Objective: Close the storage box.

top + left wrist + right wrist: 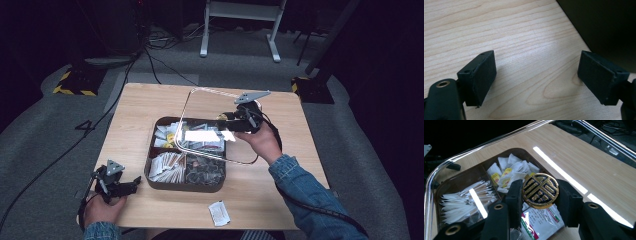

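A dark compartment tray (182,189) sits mid-table, holding tea bags (509,170), white sachets (461,205) and a printed packet (541,220). Its clear lid (186,107) is lifted and tilted above it. The lid's round black-and-gold knob (540,191) sits between the jaws of my right gripper (231,120), which is shut on it. My left gripper (131,186) rests low at the table's front left, just left of the tray. Its jaws stand wide apart over bare wood (536,75), with the tray's dark wall (604,25) beyond.
A small white sachet (219,213) lies on the table near the front edge, in front of the tray. The wooden table (280,125) has bare room at the right and the back. Cables and a stand's legs are on the grey floor behind.
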Demonstrator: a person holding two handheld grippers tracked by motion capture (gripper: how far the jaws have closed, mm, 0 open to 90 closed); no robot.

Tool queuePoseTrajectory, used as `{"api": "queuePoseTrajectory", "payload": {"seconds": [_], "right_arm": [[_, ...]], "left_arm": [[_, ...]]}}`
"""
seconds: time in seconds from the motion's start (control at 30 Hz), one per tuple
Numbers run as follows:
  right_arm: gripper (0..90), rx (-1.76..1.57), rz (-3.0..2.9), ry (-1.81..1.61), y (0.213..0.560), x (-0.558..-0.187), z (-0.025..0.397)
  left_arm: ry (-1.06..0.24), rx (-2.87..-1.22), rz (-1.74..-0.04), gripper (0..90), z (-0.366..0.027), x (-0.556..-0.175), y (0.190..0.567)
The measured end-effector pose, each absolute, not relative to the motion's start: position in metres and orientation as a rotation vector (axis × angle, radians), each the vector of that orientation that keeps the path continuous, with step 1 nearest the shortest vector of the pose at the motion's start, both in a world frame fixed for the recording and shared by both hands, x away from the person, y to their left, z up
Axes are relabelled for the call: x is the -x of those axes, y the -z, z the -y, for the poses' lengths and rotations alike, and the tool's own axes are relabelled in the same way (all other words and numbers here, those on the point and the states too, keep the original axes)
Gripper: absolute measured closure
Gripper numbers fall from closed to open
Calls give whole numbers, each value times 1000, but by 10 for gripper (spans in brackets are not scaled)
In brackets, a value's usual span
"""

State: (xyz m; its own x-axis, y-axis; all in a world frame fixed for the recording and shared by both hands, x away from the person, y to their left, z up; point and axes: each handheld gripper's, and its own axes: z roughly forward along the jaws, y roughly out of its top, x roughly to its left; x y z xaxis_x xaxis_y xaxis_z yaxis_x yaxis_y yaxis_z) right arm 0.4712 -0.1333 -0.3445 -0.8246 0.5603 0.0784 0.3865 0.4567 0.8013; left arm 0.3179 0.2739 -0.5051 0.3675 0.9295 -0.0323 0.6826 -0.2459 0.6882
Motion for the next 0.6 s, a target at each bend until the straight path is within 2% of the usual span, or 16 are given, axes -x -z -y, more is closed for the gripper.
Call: {"api": "queuePoseTrajectory", "payload": {"seconds": [0.6], "right_arm": [[582,-756,-2615,-1301,375,-466,73]], "left_arm": [[-523,-2014,-1389,151,-273,-318,505]]}}
